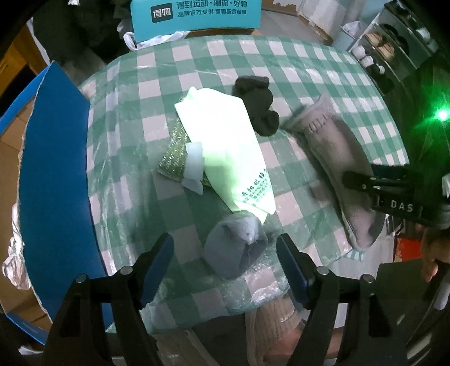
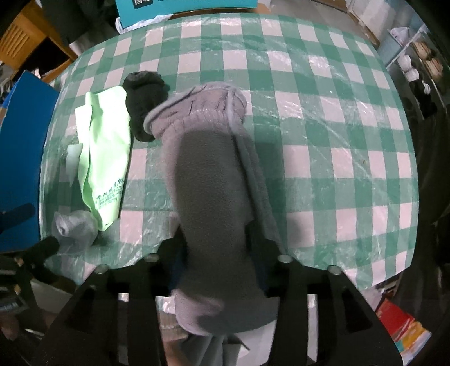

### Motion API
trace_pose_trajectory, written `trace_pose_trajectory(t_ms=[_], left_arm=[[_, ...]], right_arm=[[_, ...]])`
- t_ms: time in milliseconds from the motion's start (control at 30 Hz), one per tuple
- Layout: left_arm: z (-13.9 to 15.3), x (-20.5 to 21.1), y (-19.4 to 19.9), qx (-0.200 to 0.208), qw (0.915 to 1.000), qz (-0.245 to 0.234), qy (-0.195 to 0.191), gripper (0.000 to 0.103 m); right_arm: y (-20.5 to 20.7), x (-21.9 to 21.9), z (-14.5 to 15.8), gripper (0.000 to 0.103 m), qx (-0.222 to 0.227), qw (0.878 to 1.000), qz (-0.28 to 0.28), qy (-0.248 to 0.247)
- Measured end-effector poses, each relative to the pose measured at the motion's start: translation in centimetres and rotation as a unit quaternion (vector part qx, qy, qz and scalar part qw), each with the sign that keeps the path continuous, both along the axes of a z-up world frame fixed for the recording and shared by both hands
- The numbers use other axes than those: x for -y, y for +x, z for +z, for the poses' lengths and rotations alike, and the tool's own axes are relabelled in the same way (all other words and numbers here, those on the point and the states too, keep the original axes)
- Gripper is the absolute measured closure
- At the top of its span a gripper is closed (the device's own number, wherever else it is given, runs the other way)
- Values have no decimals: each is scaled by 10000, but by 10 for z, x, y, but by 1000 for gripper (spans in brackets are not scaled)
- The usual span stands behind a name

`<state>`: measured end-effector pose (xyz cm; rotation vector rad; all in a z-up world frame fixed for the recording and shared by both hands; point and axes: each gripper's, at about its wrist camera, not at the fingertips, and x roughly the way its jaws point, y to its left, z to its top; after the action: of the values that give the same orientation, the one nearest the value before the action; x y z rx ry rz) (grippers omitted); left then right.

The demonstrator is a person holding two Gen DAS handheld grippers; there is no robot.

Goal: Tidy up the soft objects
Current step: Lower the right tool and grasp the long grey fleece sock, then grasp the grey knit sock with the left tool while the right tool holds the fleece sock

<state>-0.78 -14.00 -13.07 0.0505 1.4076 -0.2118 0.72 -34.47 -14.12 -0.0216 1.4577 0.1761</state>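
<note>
Left tool [image 1: 225,264] open, one balled sock [image 1: 234,247]

- teal box [image 1: 197,14] at far edge of table, left wrist view: white logo square w/ chinese chars "得物", then a line "得到运动·潮流·好物"; smaller line under it, approx "品牌官方专供 得物联合保障", partly blurred
- same teal box in right wrist view: only bottom of logo shows, not readable
- pale green bag [image 1: 225,146] mid-table: green chinese print at its near end, several lines, too small/blurred to read; same print in right wrist view, also unreadable
- right gripper [image 1: 393,194] body, seen at right of left wrist view: white letters "das"
- red/orange item [image 2: 405,329] near right, below table edge: no readable text
</note>
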Motion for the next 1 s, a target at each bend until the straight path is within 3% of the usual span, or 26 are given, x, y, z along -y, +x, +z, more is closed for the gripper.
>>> trace_pose_trajectory(t_ms=[33, 67, 500, 633, 767, 1000], left_arm=[[-2, 1, -1, 0, 10000, 3, 12, 24], [-4, 1, -1, -16, 10000, 7, 25, 24], [-37, 14, 6, -321, 9992, -79, 227, 24], [-42, 15, 9, -372, 9991, -95, 202, 26], [-45, 15, 11, -430, 9989, -103, 121, 48], [-42, 13, 10, -385, 9991, -170, 61, 70]], right_arm=[[0, 1, 1, 35, 27, 10000, 8, -45], [1, 0, 2, 31, 84, 9999, 16, -116], [17, -10, -2, 29, 236, 9987, 84, -448], [30, -26, -19, 29, 124, 9981, 118, -595], [33, -29, -33, 29, 35, 9970, 215, -747], [31, -33, -39, 32, 52, 9965, 358, -760]])
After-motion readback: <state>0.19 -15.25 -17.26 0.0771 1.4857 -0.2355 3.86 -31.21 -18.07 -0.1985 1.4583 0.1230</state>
